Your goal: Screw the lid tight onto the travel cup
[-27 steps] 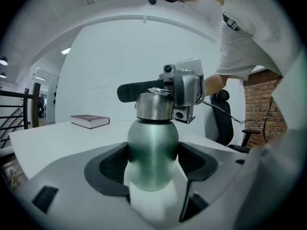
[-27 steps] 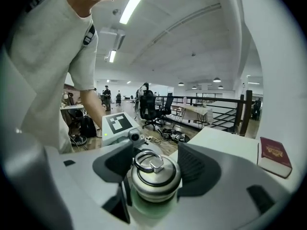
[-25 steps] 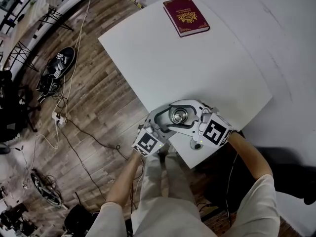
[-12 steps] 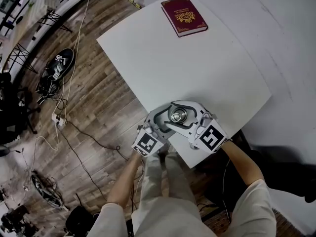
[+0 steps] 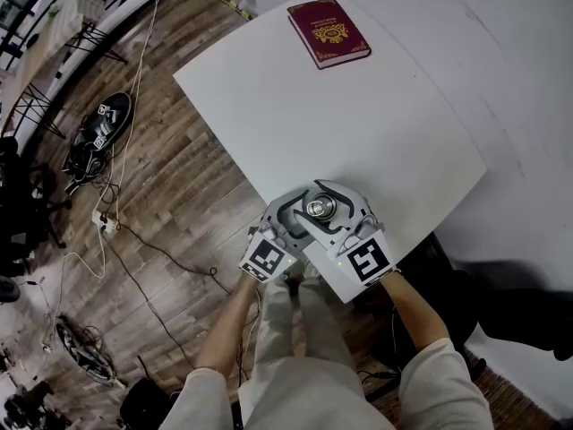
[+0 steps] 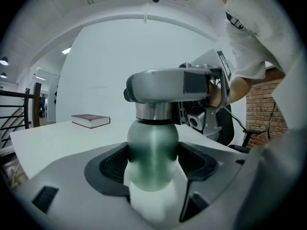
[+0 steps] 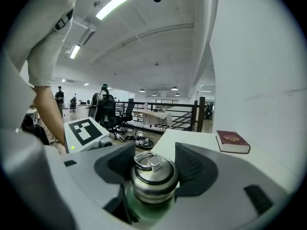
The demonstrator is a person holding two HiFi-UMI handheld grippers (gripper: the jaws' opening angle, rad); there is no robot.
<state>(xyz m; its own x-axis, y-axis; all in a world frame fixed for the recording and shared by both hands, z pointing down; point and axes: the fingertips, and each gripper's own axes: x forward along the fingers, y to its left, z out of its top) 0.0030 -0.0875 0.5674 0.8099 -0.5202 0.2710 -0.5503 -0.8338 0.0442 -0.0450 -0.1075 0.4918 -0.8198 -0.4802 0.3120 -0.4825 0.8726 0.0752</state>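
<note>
The green travel cup stands at the near corner of the white table. My left gripper comes in from the lower left and is shut on the cup's green body. The steel lid, with a ring on top, sits on the cup's mouth. My right gripper is shut on that lid, one dark pad on each side. In the left gripper view the right gripper's grey fingers wrap the top of the cup. Both grippers point almost level.
A dark red book lies at the far end of the table. The cup stands close to the table's near edge. Cables and gear lie on the wooden floor to the left. A person's legs are just below the table corner.
My right gripper has swung around the cup, its marker cube moving from the right side down toward the person, lid in its jaws. The left gripper and cup stayed put.
</note>
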